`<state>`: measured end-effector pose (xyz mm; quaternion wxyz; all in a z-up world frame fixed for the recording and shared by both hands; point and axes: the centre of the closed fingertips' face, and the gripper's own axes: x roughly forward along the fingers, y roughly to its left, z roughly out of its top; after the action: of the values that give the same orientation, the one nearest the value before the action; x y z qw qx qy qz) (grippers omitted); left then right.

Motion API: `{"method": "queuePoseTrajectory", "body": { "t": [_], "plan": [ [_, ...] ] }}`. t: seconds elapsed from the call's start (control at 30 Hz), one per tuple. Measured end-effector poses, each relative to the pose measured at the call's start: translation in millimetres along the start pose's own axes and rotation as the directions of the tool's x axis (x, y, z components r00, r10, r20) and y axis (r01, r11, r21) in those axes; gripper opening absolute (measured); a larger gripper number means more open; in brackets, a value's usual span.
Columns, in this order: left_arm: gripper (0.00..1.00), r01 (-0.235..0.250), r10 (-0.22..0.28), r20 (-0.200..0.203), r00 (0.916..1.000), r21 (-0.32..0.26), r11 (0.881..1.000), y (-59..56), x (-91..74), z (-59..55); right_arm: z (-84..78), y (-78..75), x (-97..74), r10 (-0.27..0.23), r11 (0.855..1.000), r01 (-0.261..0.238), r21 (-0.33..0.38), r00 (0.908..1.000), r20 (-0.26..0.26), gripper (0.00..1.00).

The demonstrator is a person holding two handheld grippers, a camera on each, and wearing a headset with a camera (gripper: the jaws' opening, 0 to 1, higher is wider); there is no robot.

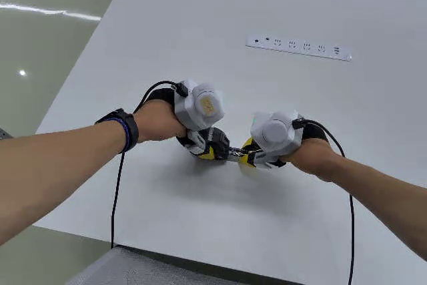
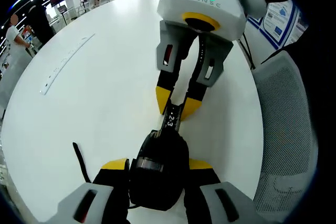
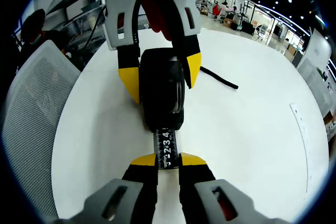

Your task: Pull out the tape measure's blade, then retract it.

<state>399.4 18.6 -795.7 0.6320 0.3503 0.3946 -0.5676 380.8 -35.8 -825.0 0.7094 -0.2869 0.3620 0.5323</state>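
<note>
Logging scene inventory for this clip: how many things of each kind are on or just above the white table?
Tape measure: 1
Grippers: 2, left gripper and right gripper
Power strip: 1
Total: 4

Loads of bare table (image 1: 200, 25) ahead and sideways; power strip (image 1: 298, 47) sits well off, mesh chair (image 2: 289, 129) hugs the near edge.

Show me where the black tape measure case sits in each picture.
Head view: tape measure case just below centre.
Left gripper view: case at bottom centre, clamped between yellow-tipped jaws.
Right gripper view: case at upper centre, beyond the numbered blade.
Shared landmark: the white power strip.
</note>
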Motion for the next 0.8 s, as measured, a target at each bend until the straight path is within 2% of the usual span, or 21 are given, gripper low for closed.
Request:
{"method": "queuePoseTrajectory", "body": {
  "t": [0.8],
  "plan": [
    [0.37, -0.001, 0.001, -0.03, 0.9995, -0.002, 1.0, -1.1, 1.7, -0.5, -26.9, -2.9, -18.4, -0.018, 1.0, 0.018, 0.006, 0.9998, -0.008, 0.13]
  ]
}}
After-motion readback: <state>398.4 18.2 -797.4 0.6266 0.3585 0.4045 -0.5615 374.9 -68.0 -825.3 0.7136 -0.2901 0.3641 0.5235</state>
